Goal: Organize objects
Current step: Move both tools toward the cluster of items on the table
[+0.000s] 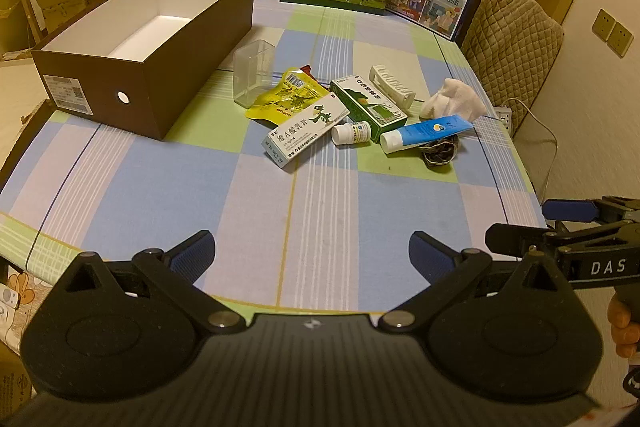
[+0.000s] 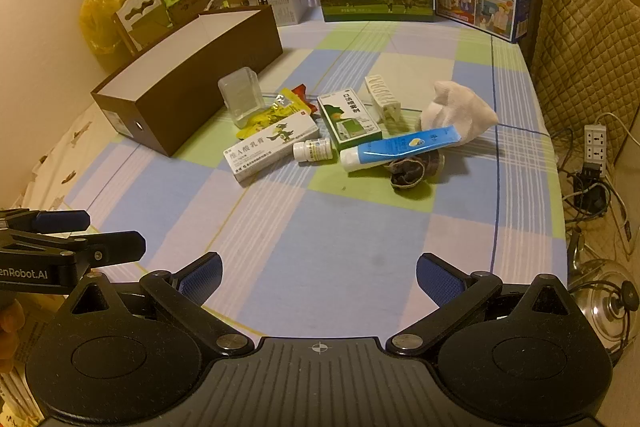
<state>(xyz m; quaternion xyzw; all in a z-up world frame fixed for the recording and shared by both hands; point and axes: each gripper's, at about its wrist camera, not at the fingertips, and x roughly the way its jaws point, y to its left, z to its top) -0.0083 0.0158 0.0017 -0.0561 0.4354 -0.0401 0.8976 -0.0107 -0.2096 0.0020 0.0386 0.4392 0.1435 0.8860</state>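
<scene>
Brown cardboard makes the open box, which stands empty on the checked cloth of the worktop, far left, its long axis running away from the cameras. The things to be sorted lie in a loose heap right of the box and just beside its near end: a clear plastic tub, a yellow sachet, a long white carton slanting up to the right, a small white bottle on its side, a green carton, a blue tube with its cap pointing left, a white comb-like piece, a white cloth and a dark tangle of cord under the tube.

Both claws are wide apart and hold nothing. The left claw and the right claw hover side by side over the near edge, tipped downward, with the heap well ahead of each. The heap sits slightly right of centre for the left claw and roughly dead ahead for the right one, so the right looks better placed for the tube and cloth, the left for the white carton and tub nearest the box. No item is in the box yet; the sorting seems to be at its start.
</scene>
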